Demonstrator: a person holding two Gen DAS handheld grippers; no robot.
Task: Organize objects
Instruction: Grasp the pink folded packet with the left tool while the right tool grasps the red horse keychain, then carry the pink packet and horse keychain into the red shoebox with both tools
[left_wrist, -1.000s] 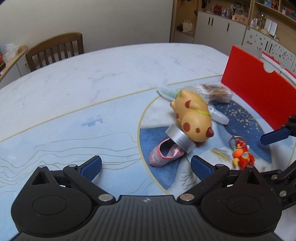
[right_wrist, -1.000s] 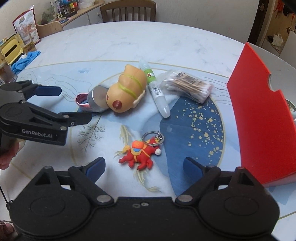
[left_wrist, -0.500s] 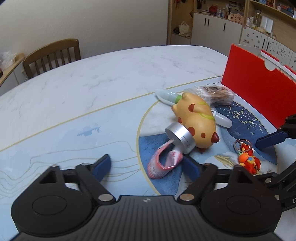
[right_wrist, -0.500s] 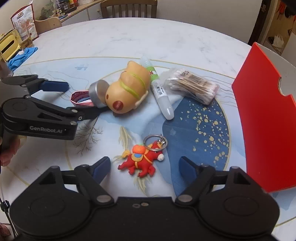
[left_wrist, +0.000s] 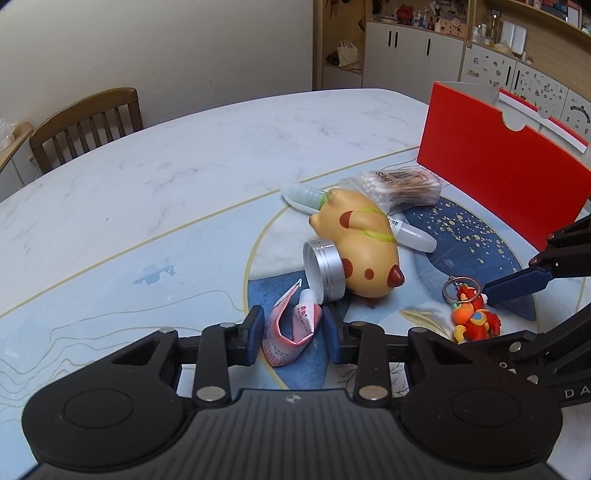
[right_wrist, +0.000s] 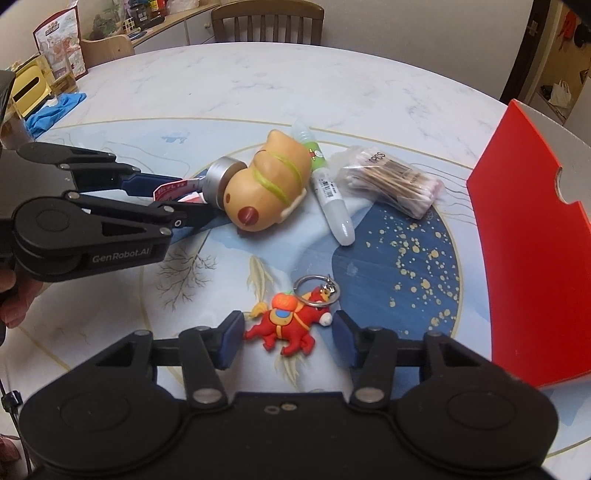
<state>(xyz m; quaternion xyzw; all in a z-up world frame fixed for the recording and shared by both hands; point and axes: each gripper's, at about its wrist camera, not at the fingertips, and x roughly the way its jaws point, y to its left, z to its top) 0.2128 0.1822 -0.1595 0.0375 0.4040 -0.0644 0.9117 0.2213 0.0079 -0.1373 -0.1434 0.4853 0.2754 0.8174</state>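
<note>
My left gripper (left_wrist: 293, 332) has its blue pads on either side of a crumpled pink tube (left_wrist: 290, 330) lying on the table; the jaws have narrowed around it with small gaps still showing. My right gripper (right_wrist: 288, 336) straddles a red horse keychain (right_wrist: 286, 325), with gaps on both sides. A tan spotted toy animal (left_wrist: 360, 245) lies beside a silver tin (left_wrist: 325, 267), a white tube with a green band (right_wrist: 328, 188) and a bag of cotton swabs (right_wrist: 391, 179). The left gripper also shows in the right wrist view (right_wrist: 177, 199).
A red box (left_wrist: 506, 173) stands at the right of the round marble table (left_wrist: 184, 158). A wooden chair (left_wrist: 85, 125) is at the far edge. Boxes and a blue cloth (right_wrist: 51, 110) lie at the far left in the right wrist view.
Both grippers moved forward and narrowed their jaws: the left around the pink tube, the right around the horse keychain. The objects on the table have not shifted.
</note>
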